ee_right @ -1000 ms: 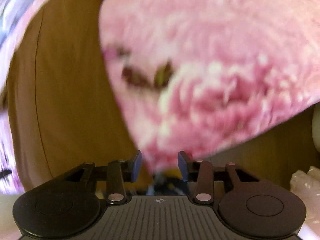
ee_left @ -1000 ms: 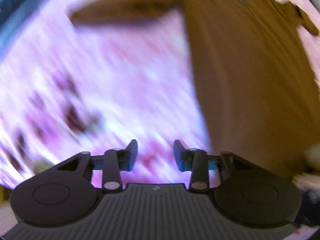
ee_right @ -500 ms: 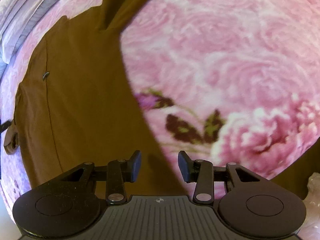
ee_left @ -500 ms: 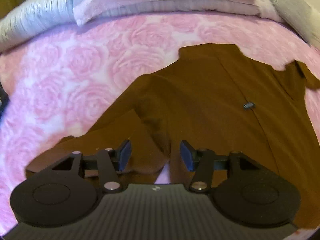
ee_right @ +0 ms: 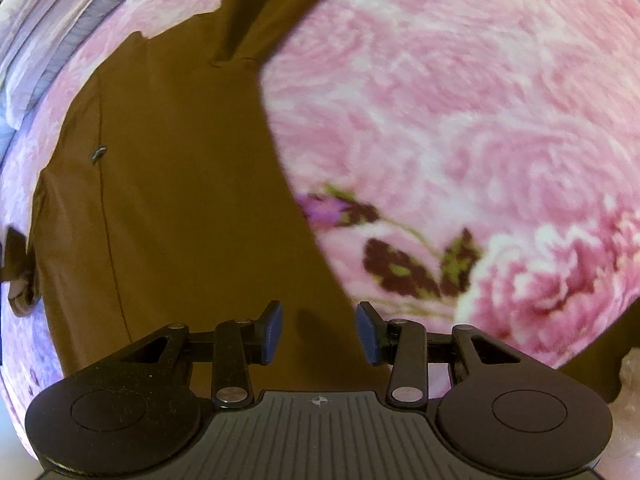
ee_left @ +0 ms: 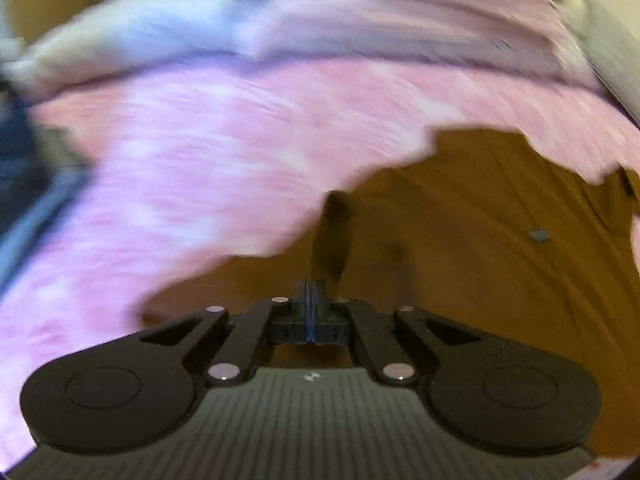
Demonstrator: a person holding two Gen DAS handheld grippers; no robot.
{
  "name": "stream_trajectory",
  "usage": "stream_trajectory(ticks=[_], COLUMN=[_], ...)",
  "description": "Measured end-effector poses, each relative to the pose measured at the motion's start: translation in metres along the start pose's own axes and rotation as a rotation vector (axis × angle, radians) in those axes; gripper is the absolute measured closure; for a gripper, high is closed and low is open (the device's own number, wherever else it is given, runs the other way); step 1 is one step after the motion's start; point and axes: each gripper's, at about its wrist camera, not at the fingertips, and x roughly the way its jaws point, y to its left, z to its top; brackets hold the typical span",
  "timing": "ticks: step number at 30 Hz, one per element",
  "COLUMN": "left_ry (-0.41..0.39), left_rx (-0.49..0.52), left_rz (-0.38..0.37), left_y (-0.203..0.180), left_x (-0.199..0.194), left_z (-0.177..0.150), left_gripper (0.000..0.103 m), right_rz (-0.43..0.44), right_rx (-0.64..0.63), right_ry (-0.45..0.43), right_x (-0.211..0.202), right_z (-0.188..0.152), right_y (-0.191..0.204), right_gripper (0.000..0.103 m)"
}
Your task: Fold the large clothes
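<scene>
A large brown garment (ee_left: 460,240) lies spread on a pink rose-print blanket (ee_left: 200,160). My left gripper (ee_left: 310,294) is shut at the garment's left edge, and a pinched ridge of brown cloth (ee_left: 334,232) rises from its fingertips. The left wrist view is motion-blurred. In the right wrist view the same garment (ee_right: 180,200) fills the left half, with a small grey tag (ee_right: 97,153) on a seam. My right gripper (ee_right: 319,328) stands open over the garment's right edge, with nothing between its fingers.
Striped pillows or folded bedding (ee_left: 360,12) line the far side of the bed and show again as bedding (ee_right: 48,40) at upper left. The pink blanket (ee_right: 460,100) stretches right of the garment. A dark blue object (ee_left: 16,168) sits at the left.
My left gripper has gone from open to shut on the brown cloth at the garment's left edge and is moving. The right gripper stays open and has barely shifted.
</scene>
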Motion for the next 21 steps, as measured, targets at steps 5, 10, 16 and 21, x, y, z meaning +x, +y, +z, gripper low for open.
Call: stream_trajectory(ticks=[5, 10, 16, 21], left_ry=[-0.054, 0.030, 0.157, 0.202], left_rx=[-0.190, -0.362, -0.616, -0.798], left_rz=[0.243, 0.455, 0.420, 0.420], left_y=[0.095, 0.175, 0.230, 0.235], left_x=[-0.085, -0.123, -0.110, -0.106], left_z=[-0.033, -0.104, -0.196, -0.233], left_gripper=[0.103, 0.103, 0.103, 0.103], right_rz=[0.011, 0.019, 0.014, -0.009], right_rx=[-0.036, -0.085, -0.183, -0.201], right_ry=[-0.014, -0.009, 0.019, 0.025], right_x=[0.005, 0.014, 0.023, 0.029], right_z=[0.013, 0.023, 0.023, 0.025], right_y=[0.020, 0.044, 0.071, 0.080], right_gripper=[0.065, 0.065, 0.065, 0.065])
